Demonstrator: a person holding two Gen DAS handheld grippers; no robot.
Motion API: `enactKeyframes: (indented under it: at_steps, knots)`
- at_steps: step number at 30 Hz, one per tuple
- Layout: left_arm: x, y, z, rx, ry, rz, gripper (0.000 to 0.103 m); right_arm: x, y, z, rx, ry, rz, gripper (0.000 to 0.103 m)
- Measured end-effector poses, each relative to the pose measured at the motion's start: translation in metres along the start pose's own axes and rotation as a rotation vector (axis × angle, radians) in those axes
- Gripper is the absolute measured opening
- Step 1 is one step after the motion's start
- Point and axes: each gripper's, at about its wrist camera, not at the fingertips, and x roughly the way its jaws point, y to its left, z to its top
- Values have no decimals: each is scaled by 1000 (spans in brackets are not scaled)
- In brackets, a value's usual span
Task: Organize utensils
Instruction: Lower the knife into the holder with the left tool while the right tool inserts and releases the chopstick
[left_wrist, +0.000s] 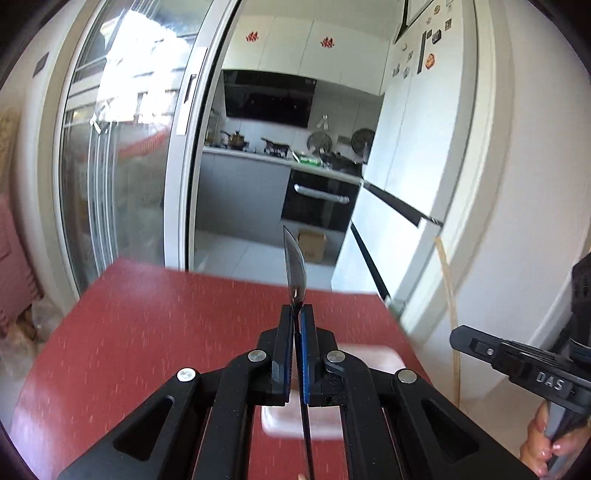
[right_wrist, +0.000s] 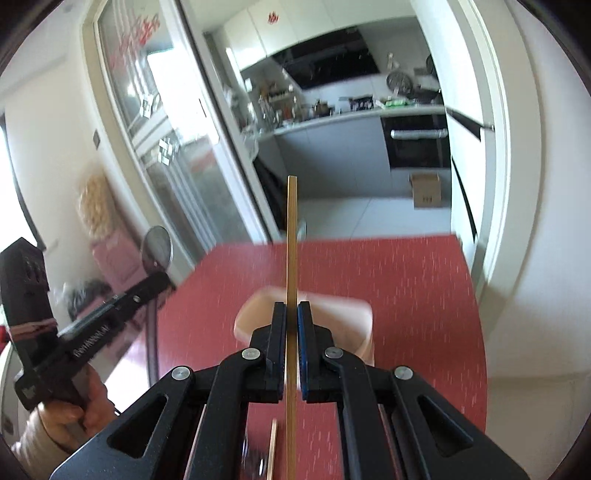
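Left claw clamps a spoon, right claw a chopstick; both likely go next into the pink tub below.

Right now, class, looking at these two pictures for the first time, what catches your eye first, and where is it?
The left gripper clamps a metal spoon, bowl edge-on above the red table. The right gripper clamps a wooden chopstick pointing towards the kitchen. A pale pink container sits on the table beneath them.
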Motion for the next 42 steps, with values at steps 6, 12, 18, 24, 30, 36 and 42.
enactKeyframes:
  at_steps: [6, 12, 18, 24, 30, 36, 42]
  knots:
    - [41, -5, 18, 27, -71, 26, 33, 25, 4, 37, -28, -103, -14, 6]
    - [80, -10, 17, 33, -117, 46, 33, 50, 3, 45, -28, -178, -54, 6]
    - [104, -13, -4, 55, -121, 80, 33, 78, 1, 34, -82, -216, -107, 6]
    - [110, -17, -32, 94, -91, 105, 33, 92, -3, 1, -121, -197, -133, 6]
    - [107, -23, -50, 125, -62, 135, 33, 91, -4, -20, -120, -171, -144, 6]
    - [101, -23, -58, 140, -23, 150, 33, 87, -9, -26, -103, -152, -152, 6]
    - [94, -16, -61, 121, -5, 163, 33, 81, -11, -26, -87, -140, -143, 6]
